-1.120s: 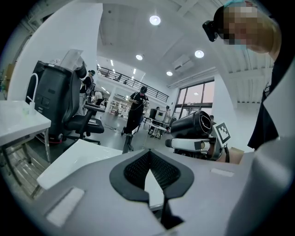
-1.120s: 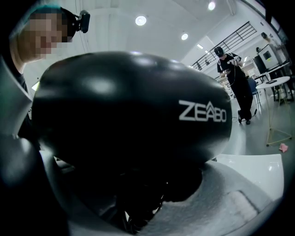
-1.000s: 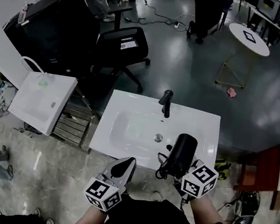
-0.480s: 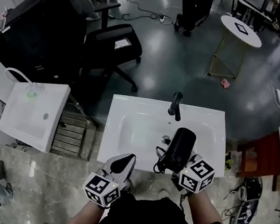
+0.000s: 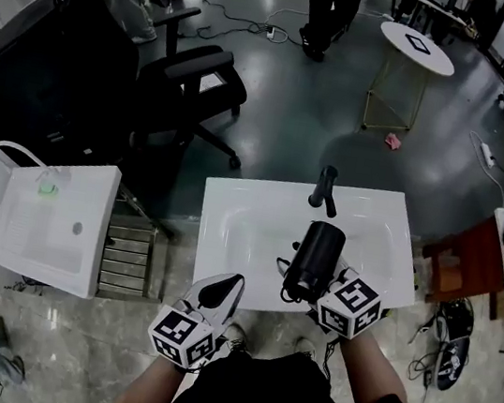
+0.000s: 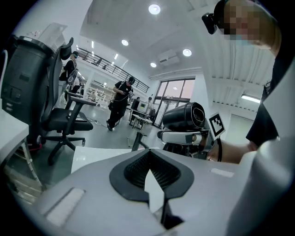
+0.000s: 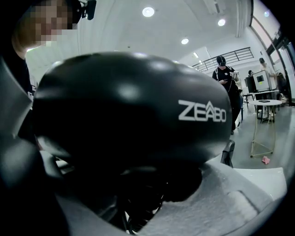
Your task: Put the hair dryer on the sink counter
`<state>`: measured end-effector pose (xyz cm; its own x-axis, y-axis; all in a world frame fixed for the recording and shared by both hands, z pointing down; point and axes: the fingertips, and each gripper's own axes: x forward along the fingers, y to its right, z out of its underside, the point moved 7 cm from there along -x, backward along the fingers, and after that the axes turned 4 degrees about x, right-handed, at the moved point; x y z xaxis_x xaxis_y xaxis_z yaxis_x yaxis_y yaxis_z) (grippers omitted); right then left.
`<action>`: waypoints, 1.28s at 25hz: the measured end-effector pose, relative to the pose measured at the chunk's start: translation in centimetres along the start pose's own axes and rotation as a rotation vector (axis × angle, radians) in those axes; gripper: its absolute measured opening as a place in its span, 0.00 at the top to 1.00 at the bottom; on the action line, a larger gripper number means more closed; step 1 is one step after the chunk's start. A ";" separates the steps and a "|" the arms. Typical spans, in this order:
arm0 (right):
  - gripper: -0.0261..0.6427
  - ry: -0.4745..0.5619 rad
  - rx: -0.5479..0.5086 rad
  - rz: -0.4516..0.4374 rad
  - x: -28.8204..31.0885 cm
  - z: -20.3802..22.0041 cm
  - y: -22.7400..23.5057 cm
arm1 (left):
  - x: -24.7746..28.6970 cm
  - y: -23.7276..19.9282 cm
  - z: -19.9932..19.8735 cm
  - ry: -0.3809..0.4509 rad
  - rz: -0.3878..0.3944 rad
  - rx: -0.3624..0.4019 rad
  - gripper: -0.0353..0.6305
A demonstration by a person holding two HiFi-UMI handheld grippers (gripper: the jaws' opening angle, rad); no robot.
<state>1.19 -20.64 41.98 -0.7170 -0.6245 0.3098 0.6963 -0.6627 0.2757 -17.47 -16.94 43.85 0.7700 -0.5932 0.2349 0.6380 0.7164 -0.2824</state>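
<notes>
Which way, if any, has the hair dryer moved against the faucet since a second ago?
Yes: the hair dryer moved left and nearer the faucet, from right of it to directly in front of it.

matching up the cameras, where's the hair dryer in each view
Head view: the hair dryer is just below centre, over the white basin.
Left gripper view: right of centre, mid-height, with its round end facing the camera.
Right gripper view: close up, filling most of the frame.
Shared landmark: the black faucet, close to the dryer in every view.
</notes>
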 end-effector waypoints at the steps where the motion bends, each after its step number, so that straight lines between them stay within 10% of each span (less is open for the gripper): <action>1: 0.69 -0.005 -0.004 0.004 0.5 0.0 -0.2 | -0.2 -0.3 0.0 -0.003 0.010 0.003 0.94; 32: 0.69 -0.544 -0.461 0.007 19.3 3.5 4.0 | 0.6 -7.2 4.1 -0.122 0.075 0.086 0.94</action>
<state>-9.74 -33.86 52.25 -0.5107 -0.4138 0.7537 0.5297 -0.8419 -0.1033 -21.62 -20.98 49.86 0.8066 -0.4913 0.3286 0.5720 0.7889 -0.2245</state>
